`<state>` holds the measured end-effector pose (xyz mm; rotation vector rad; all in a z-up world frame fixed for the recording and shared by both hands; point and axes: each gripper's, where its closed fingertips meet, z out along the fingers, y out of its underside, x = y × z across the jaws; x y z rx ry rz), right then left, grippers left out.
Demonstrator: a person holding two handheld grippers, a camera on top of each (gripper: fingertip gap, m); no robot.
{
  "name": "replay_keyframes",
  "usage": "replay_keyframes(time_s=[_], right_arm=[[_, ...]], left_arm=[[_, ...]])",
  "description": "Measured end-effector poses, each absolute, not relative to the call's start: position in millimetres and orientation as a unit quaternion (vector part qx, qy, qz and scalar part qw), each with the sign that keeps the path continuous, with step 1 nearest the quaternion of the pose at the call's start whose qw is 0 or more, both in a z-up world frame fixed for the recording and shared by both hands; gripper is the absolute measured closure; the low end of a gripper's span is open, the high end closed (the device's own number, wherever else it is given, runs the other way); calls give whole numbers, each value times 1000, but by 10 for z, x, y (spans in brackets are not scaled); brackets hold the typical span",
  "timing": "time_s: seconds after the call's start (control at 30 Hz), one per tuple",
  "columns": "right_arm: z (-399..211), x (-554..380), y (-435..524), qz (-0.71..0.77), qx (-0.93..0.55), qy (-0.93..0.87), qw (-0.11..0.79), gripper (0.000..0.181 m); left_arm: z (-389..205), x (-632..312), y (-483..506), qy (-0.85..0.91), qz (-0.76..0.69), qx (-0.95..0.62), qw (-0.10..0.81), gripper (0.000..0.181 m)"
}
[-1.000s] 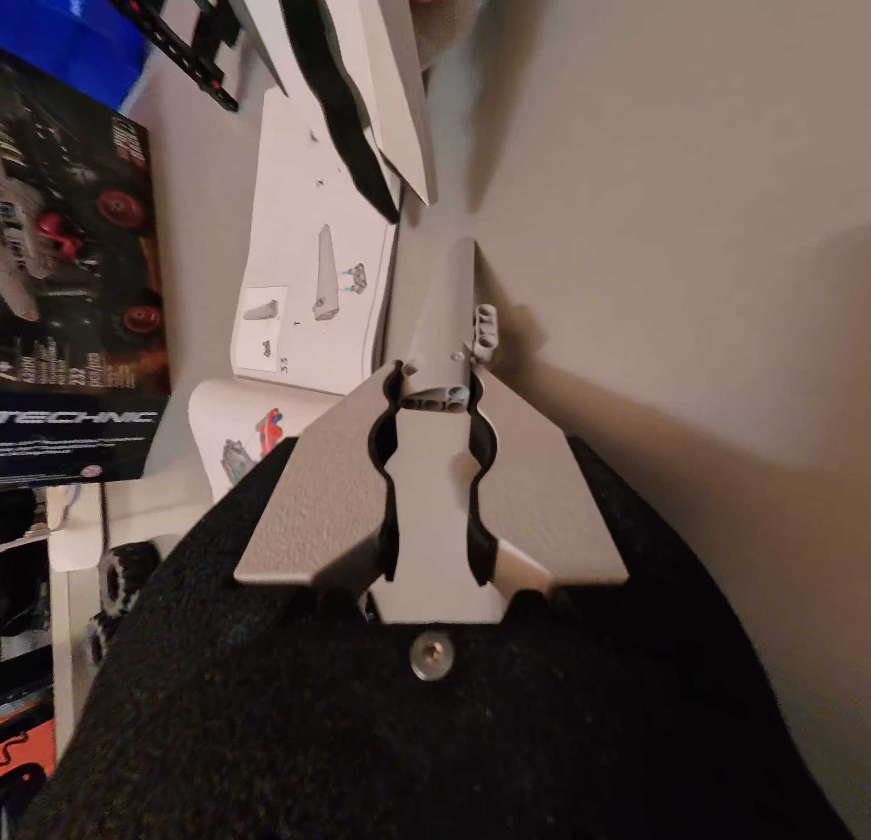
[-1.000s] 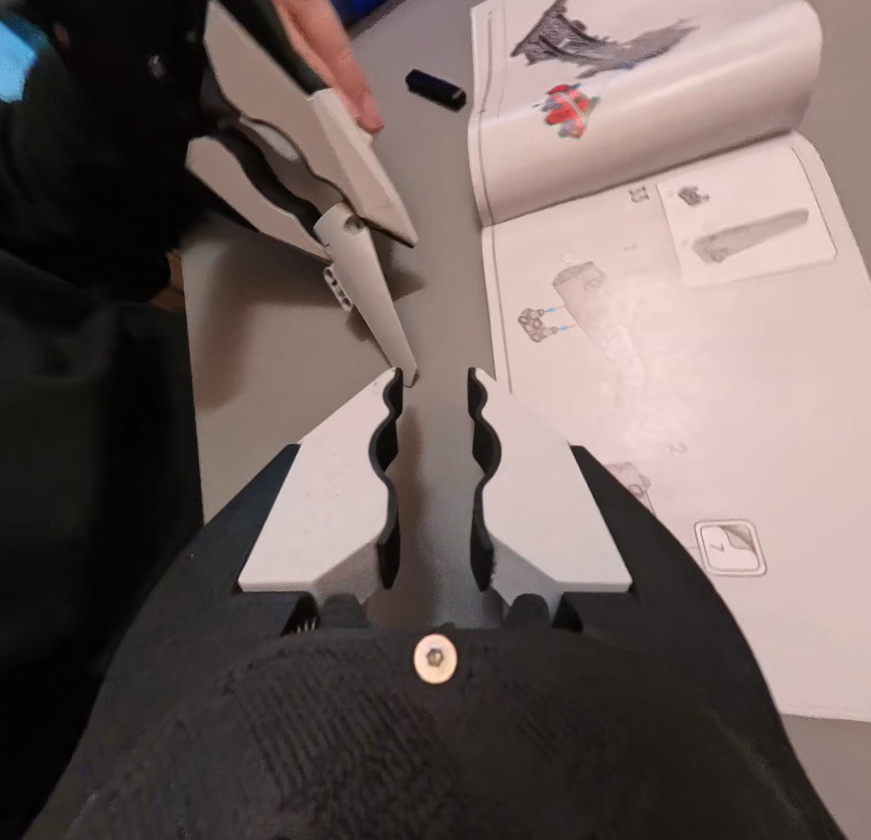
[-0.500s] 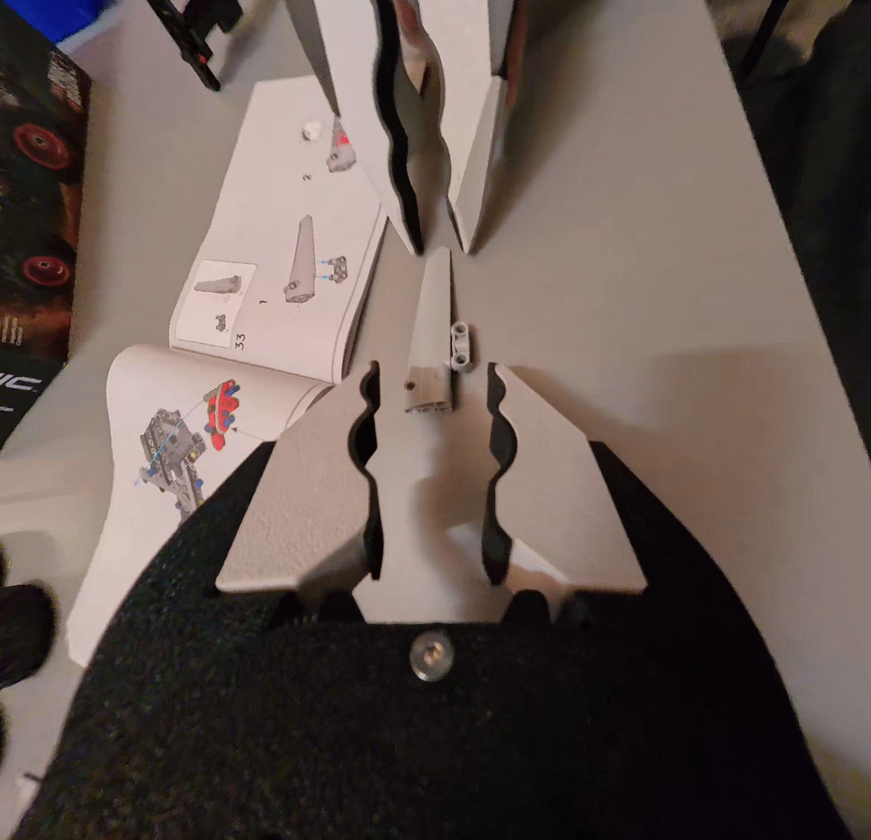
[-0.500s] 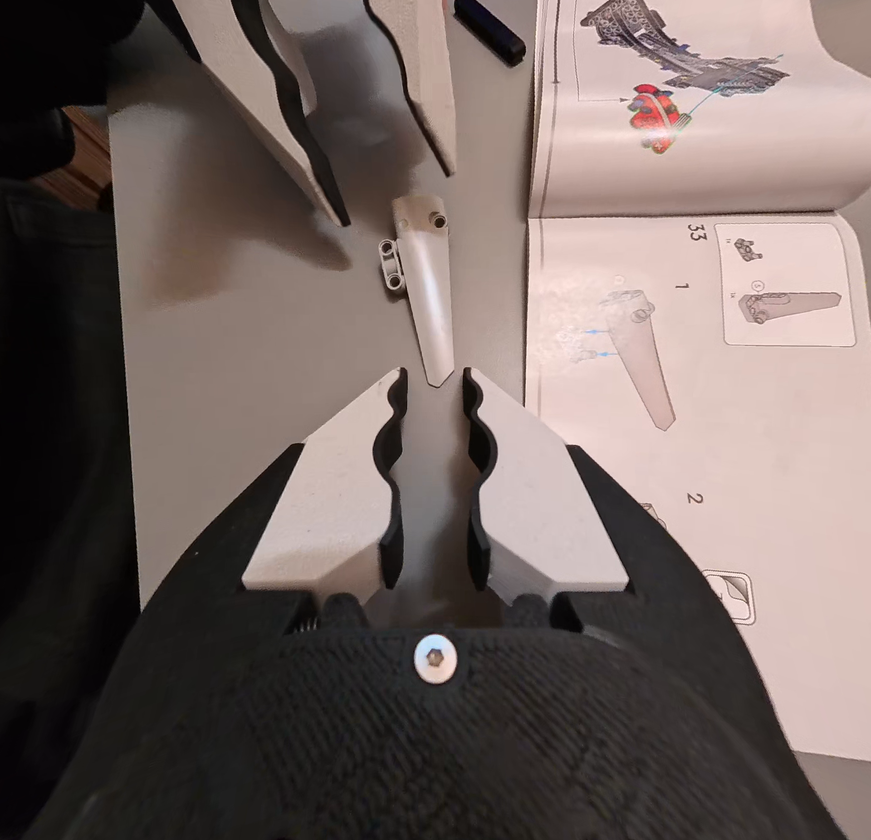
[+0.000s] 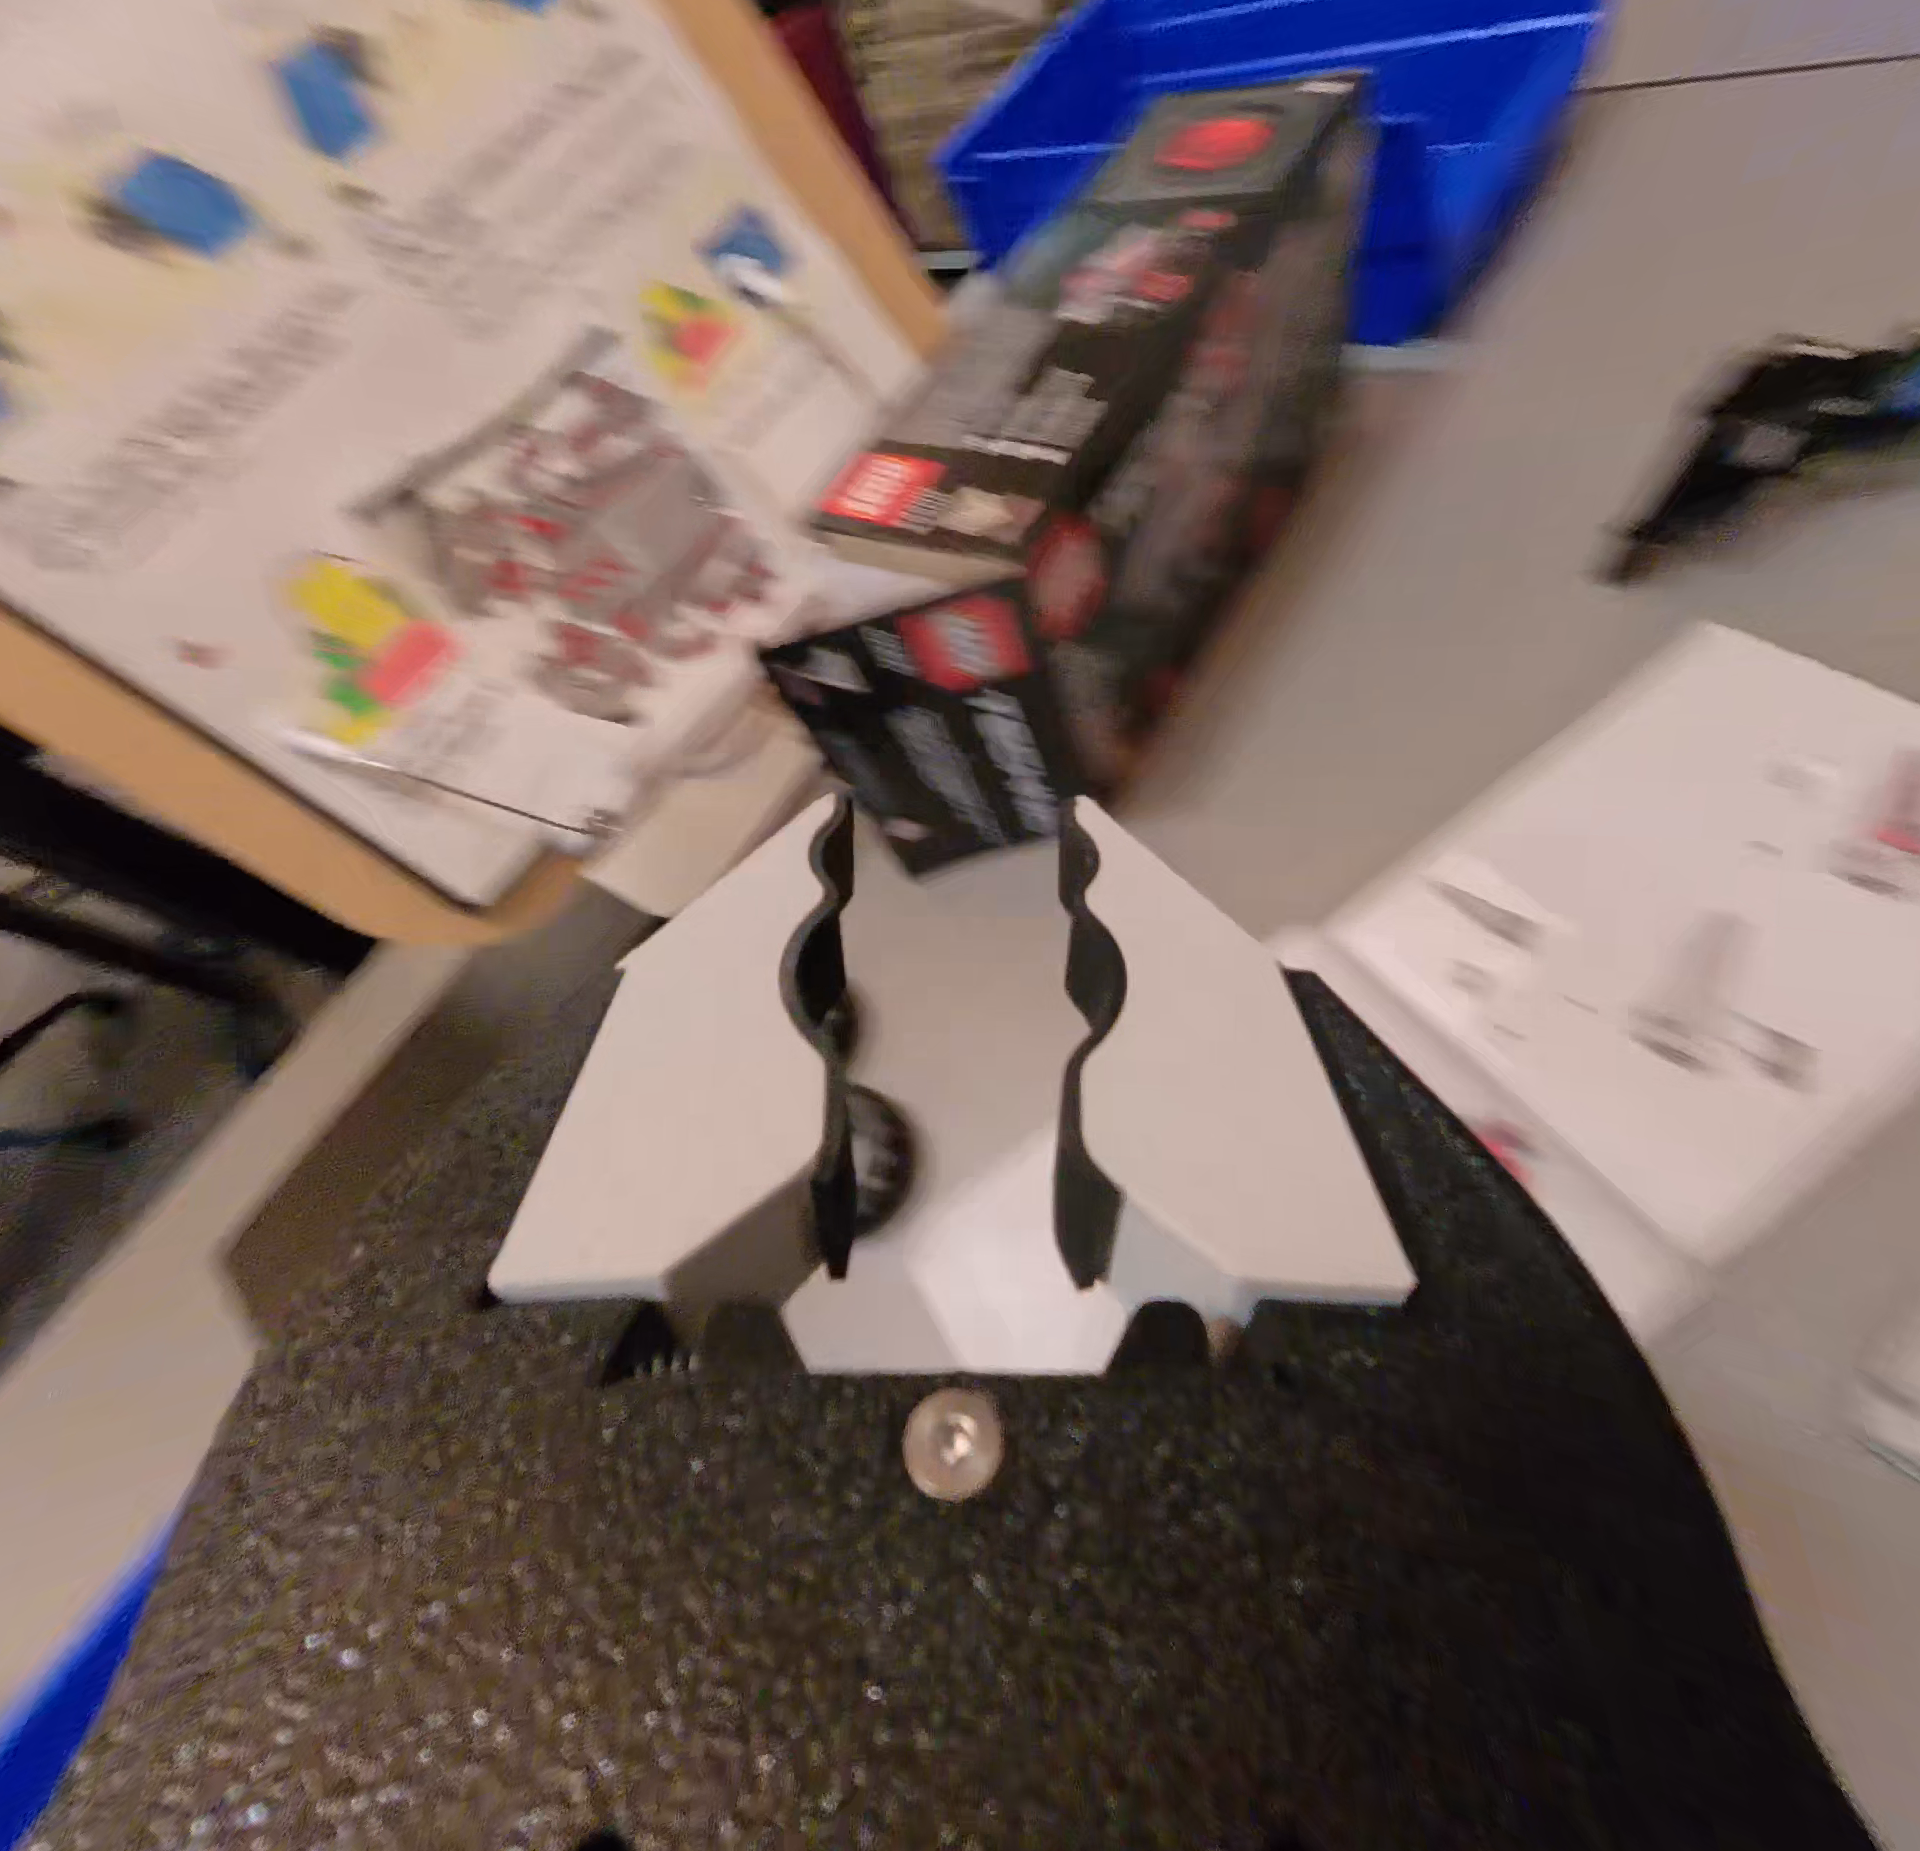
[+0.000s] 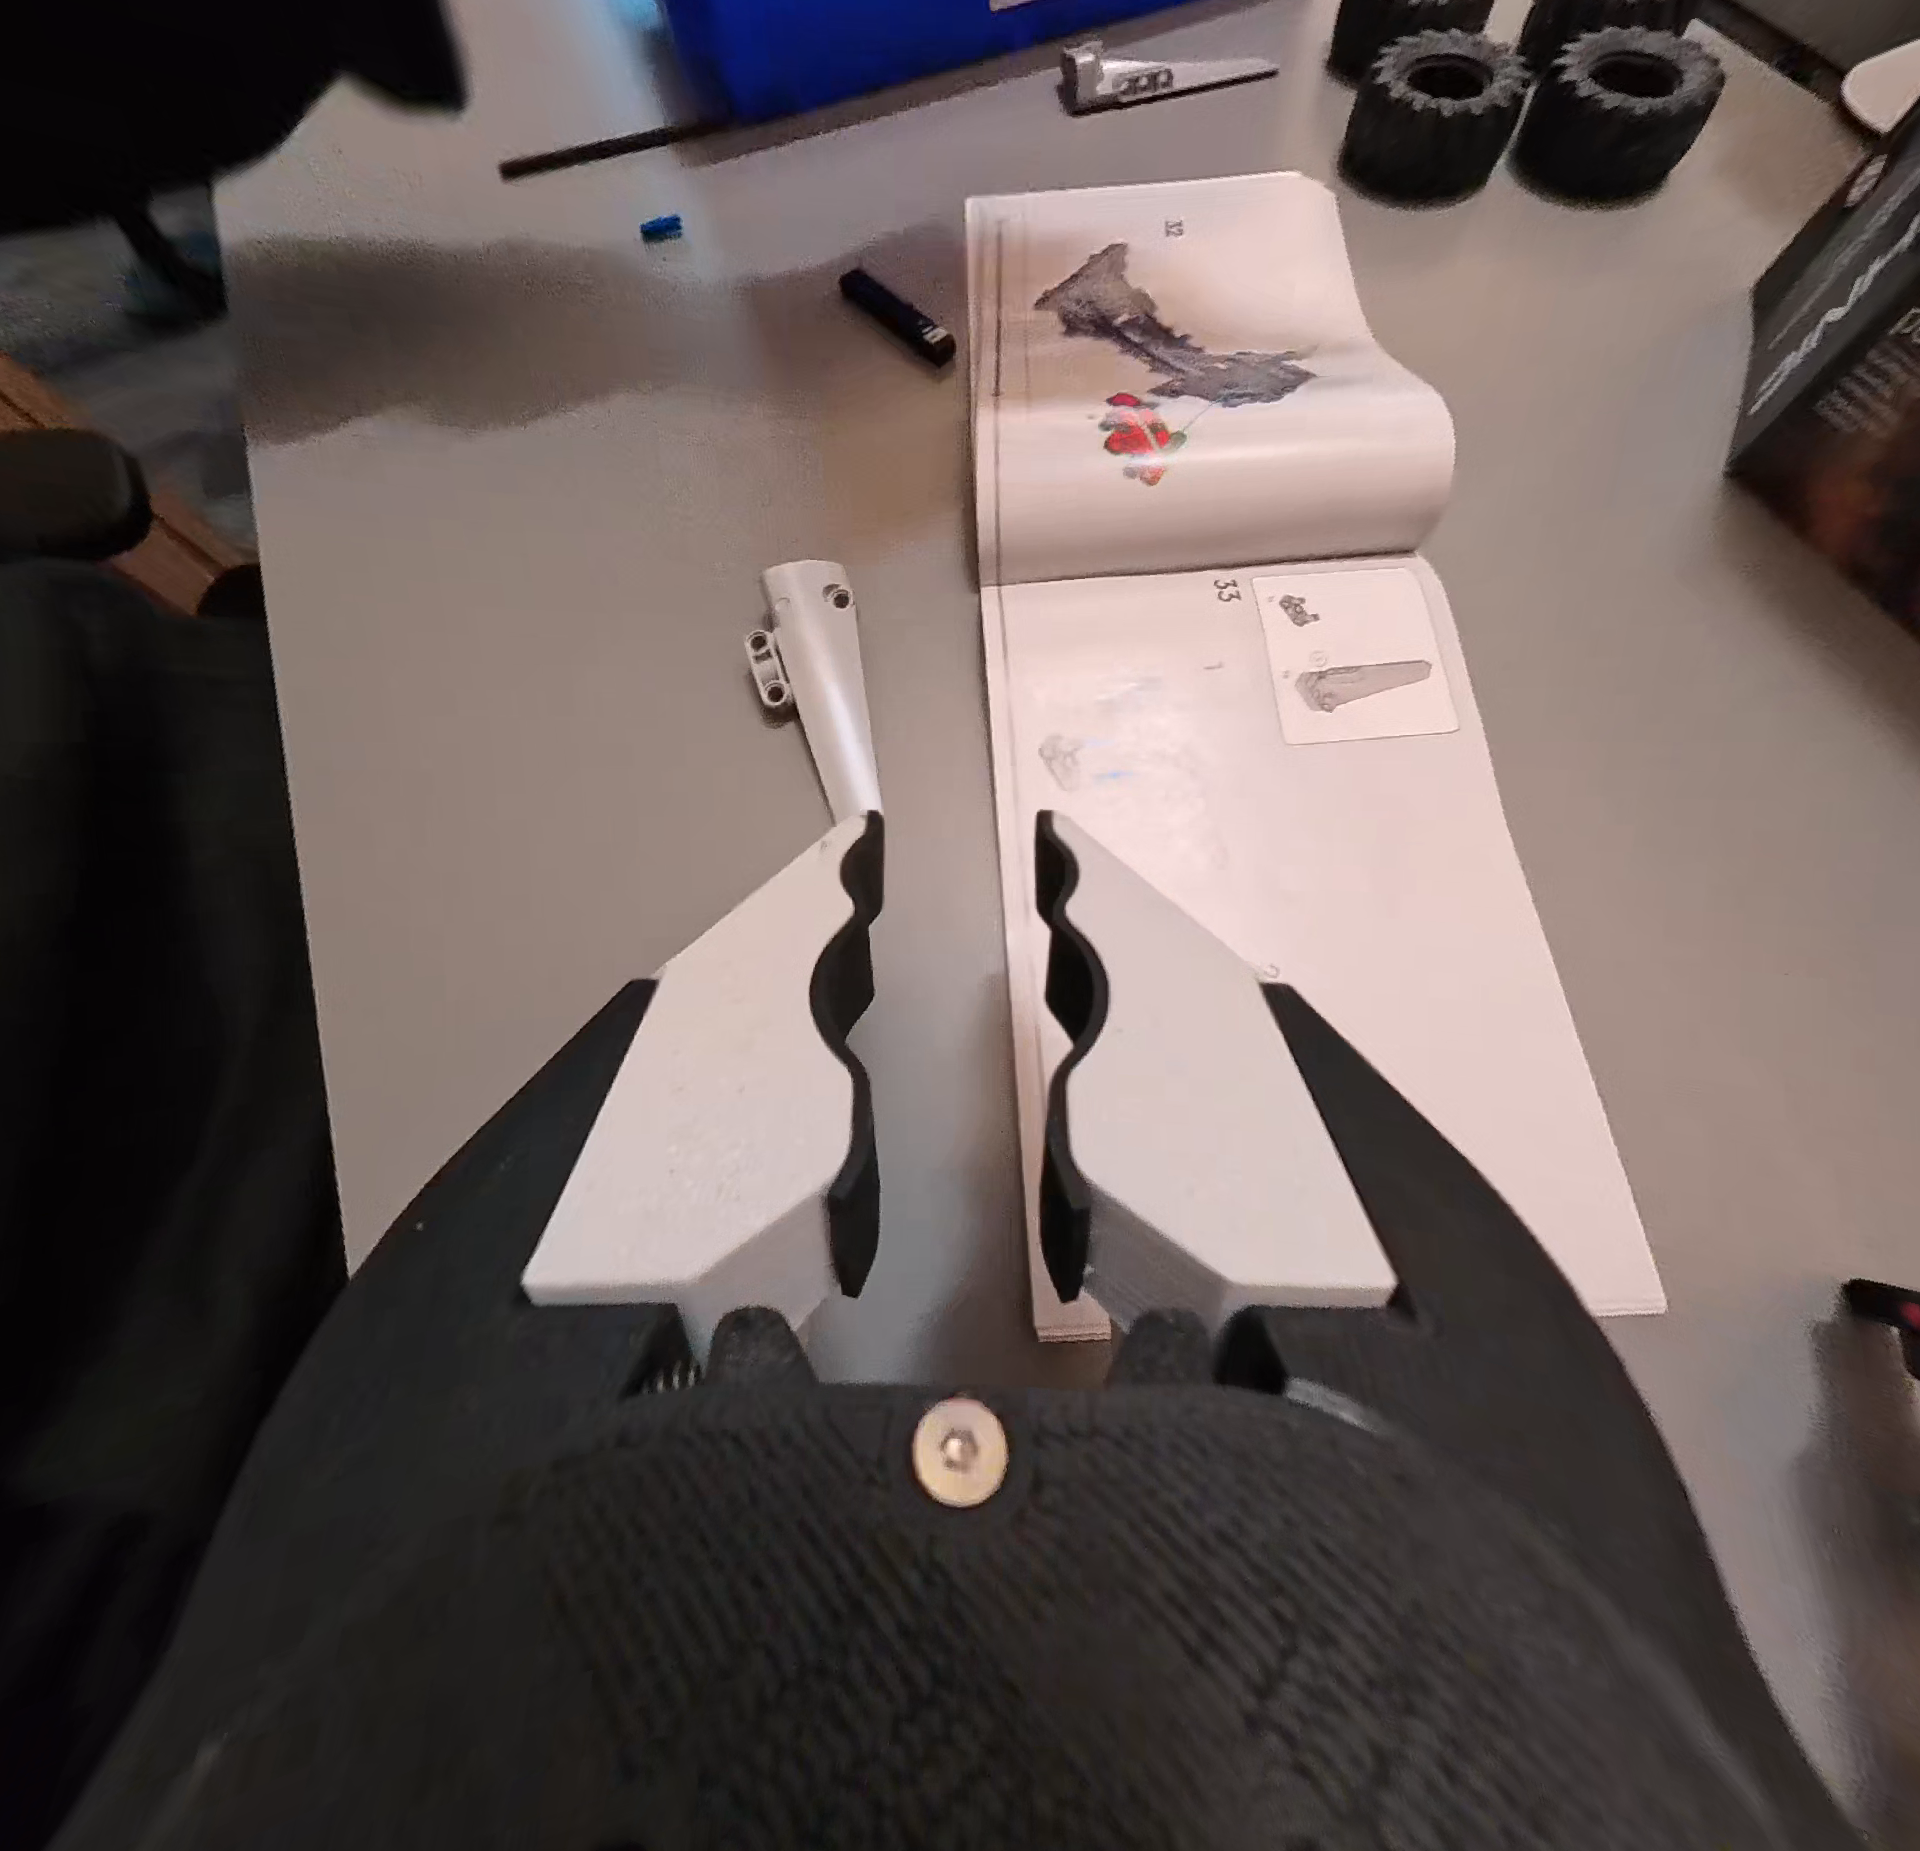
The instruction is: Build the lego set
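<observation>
A long tapered light-grey panel piece (image 6: 826, 689) lies on the grey table (image 6: 540, 658), with a small grey connector (image 6: 767, 667) touching its left side. My right gripper (image 6: 958, 825) is open and empty, just behind the panel's narrow tip. The open instruction booklet (image 6: 1299, 866) lies to the right of the panel; it also shows in the left wrist view (image 5: 1662, 918). My left gripper (image 5: 956, 814) is open and empty, raised, and points at the black set box (image 5: 1091, 575). That view is blurred.
Several black tyres (image 6: 1517, 66) stand at the far right by the black box (image 6: 1839, 367). A blue bin (image 6: 935, 4), a grey and black panel piece (image 6: 1153, 76), a black axle rod (image 6: 613, 149), a black beam (image 6: 896, 318) and a blue pin (image 6: 660, 227) lie far back. A printed cardboard box (image 5: 364, 399) is at left. The tips of one gripper are about 25 cm away from the tips of the other. From either gripper's tips it is about 20 cm to the black beam (image 6: 896, 318).
My left gripper let go of the grey panel, opened, and swung away up towards the black box. My right gripper drew back and opened a little wider. The panel lies still on the table.
</observation>
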<state>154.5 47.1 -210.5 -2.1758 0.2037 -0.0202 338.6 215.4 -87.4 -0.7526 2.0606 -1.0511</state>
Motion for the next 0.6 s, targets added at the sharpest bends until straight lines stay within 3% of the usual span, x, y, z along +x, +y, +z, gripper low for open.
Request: replay_keyframes(time_s=[0.07,0.23,0.5,0.6], right_arm=[[-2128,1541,452,-15,-888,76,453,154],[-2092,1508,386,-4,-884,68,462,154],[-2125,1655,217,2,-875,93,475,154],[-2155,1671,209,7,-874,95,477,154]], left_arm=[[-709,3998,2440,773,-393,-350,355,143],[-651,4933,2684,741,-429,-437,277,143],[-894,5278,2644,753,-408,-446,261,142],[-965,5312,2668,758,-390,-449,269,152]])
